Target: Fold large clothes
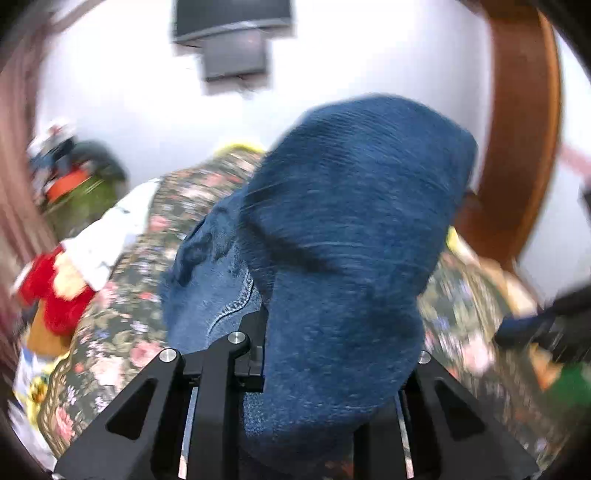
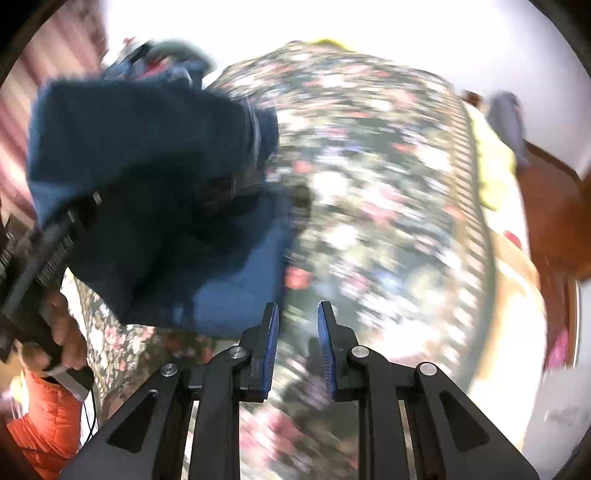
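Blue denim jeans (image 1: 354, 229) hang bunched from my left gripper (image 1: 295, 321), which is shut on the cloth. The fabric drapes over its right finger and hides it; only the left finger (image 1: 258, 332) shows. In the right wrist view the same jeans (image 2: 147, 177) hang at the left above the bed, with the left gripper's body (image 2: 44, 243) beside them, held by a hand (image 2: 66, 332). My right gripper (image 2: 297, 317) hovers over the floral bedspread (image 2: 388, 184). Its blue pads (image 2: 271, 350) stand a narrow gap apart with nothing between them. Both views are blurred.
The floral bedspread (image 1: 122, 332) covers the bed. A red plush toy (image 1: 55, 291) and a white cloth (image 1: 114, 236) lie at its left side. A wooden frame (image 1: 524, 129) curves at the right. A dark box (image 1: 232, 33) is on the white wall. An orange garment (image 2: 40, 424) shows at lower left.
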`<action>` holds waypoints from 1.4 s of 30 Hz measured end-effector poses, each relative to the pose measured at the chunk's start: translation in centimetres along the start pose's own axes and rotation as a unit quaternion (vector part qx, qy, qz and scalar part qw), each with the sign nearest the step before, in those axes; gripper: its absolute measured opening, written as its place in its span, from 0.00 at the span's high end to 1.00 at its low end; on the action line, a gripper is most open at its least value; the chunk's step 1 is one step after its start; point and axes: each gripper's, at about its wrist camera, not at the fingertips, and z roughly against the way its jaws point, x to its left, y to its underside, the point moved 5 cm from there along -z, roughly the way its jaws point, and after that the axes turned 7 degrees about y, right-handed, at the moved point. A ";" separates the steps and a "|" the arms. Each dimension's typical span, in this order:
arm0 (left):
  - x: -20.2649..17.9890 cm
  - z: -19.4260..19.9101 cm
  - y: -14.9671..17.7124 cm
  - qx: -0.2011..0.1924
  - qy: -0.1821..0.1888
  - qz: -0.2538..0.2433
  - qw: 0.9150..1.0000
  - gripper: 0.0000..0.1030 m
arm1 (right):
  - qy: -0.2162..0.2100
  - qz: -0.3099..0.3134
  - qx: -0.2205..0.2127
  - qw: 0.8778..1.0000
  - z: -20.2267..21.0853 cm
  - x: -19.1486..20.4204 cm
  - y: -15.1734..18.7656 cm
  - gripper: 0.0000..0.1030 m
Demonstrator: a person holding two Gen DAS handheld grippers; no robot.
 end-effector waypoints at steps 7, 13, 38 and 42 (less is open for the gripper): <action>-5.2 -3.9 7.0 0.096 -0.029 -0.135 0.986 0.77 | 0.012 -0.048 0.011 0.999 1.8 -5.0 3.9 0.83; -4.4 -1.4 6.9 0.109 0.022 -0.098 0.989 0.57 | 0.002 -0.012 -0.001 1.000 2.7 -2.7 4.7 0.83; 6.9 -0.3 11.3 0.156 0.027 0.054 0.986 0.22 | 0.075 0.178 -0.008 0.981 -4.2 8.8 -0.2 0.83; 6.6 0.0 12.9 0.144 0.018 0.048 0.988 0.13 | 0.087 0.185 0.017 0.979 -6.0 6.9 2.1 0.83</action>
